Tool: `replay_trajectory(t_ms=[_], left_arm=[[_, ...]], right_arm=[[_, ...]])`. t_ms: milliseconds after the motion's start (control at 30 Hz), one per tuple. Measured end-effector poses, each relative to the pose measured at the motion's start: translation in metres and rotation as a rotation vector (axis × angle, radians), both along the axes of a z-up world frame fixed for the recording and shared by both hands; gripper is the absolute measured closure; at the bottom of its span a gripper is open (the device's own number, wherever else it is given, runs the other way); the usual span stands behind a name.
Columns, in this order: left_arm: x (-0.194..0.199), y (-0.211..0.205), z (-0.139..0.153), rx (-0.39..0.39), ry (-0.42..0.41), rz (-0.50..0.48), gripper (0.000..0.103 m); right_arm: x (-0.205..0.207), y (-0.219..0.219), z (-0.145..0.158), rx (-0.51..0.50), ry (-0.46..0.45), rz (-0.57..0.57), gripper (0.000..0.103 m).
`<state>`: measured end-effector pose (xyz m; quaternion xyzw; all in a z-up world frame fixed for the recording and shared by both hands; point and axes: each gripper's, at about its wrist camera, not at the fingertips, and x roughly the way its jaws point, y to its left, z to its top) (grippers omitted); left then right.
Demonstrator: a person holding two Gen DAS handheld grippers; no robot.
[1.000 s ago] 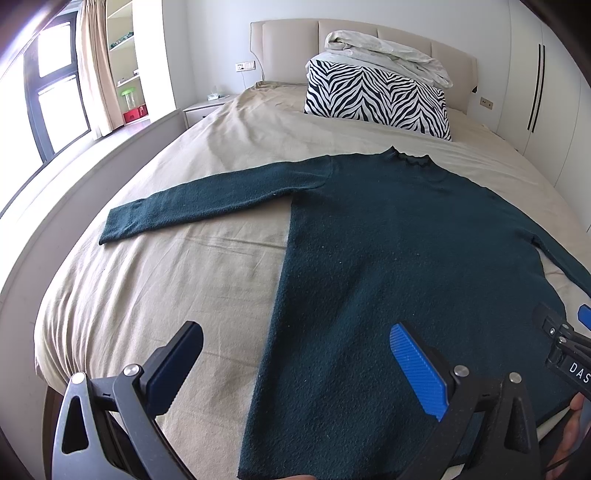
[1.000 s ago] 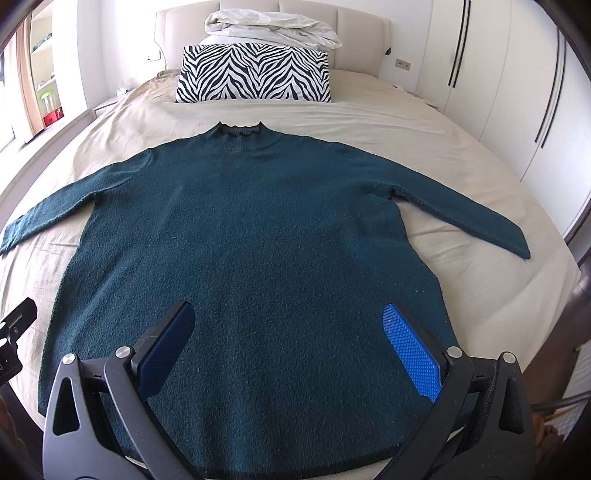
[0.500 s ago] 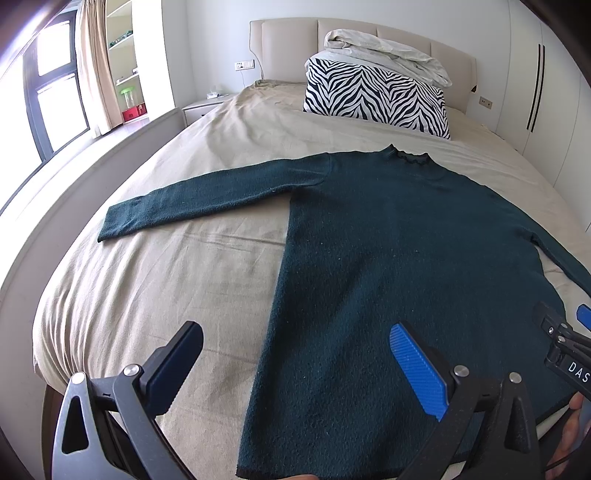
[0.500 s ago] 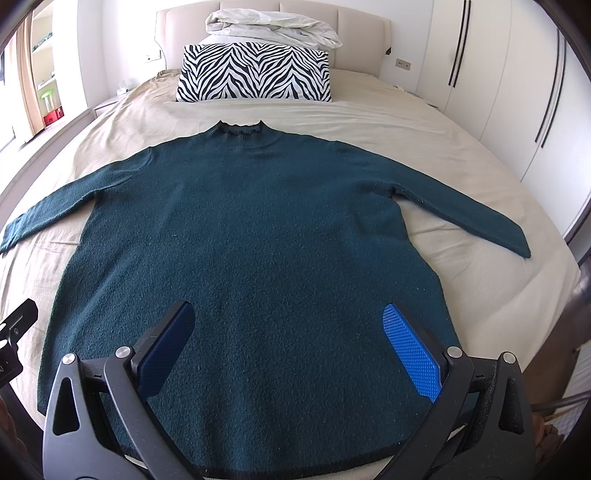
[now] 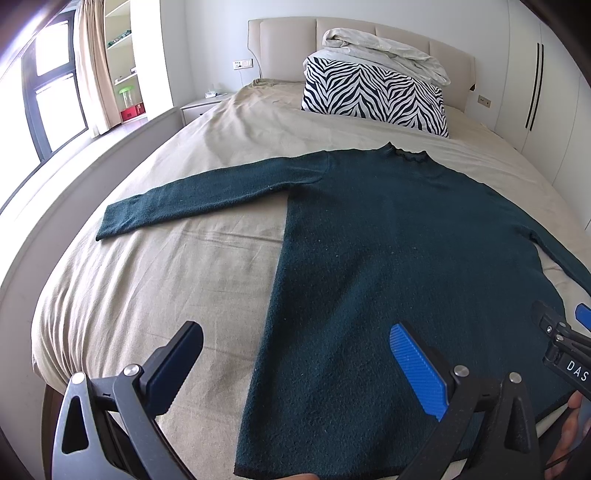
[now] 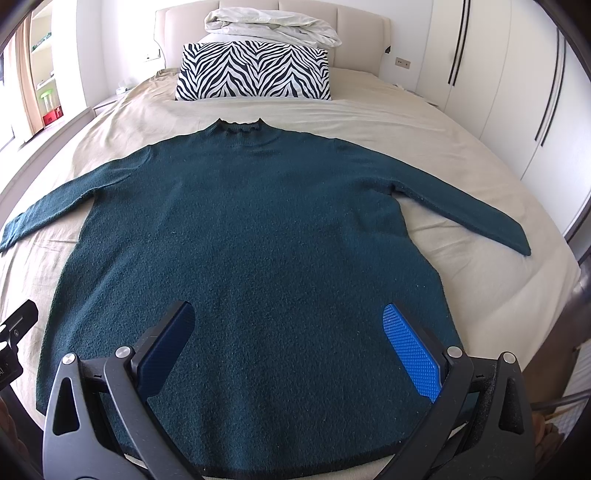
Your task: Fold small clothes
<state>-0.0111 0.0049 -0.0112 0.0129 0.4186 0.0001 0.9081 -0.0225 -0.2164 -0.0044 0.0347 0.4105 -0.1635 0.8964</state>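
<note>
A dark teal long-sleeved sweater lies flat and face up on the beige bed, collar toward the headboard, both sleeves spread out sideways. It also shows in the left wrist view. My right gripper is open and empty, hovering above the sweater's hem near its middle. My left gripper is open and empty, hovering over the sweater's lower left edge, its left finger over bare sheet. The left sleeve stretches out toward the bed's left side.
A zebra-print pillow with a crumpled white duvet on top sits against the headboard. The beige sheet surrounds the sweater. A window and shelves are at the left, wardrobe doors at the right.
Both grippers have drifted slightly back from the bed, so the sweater sits a little farther off. The sweater has not moved and both grippers stay open.
</note>
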Motion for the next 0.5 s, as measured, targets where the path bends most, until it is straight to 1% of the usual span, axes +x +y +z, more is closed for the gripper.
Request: replay_trajectory(t_ms=[500], left_arm=[[-0.0034, -0.0042, -0.0054, -0.003, 0.009, -0.005, 0.0]], right_arm=[[-0.0006, -0.0009, -0.0042, 0.001, 0.004, 0.003, 0.0]])
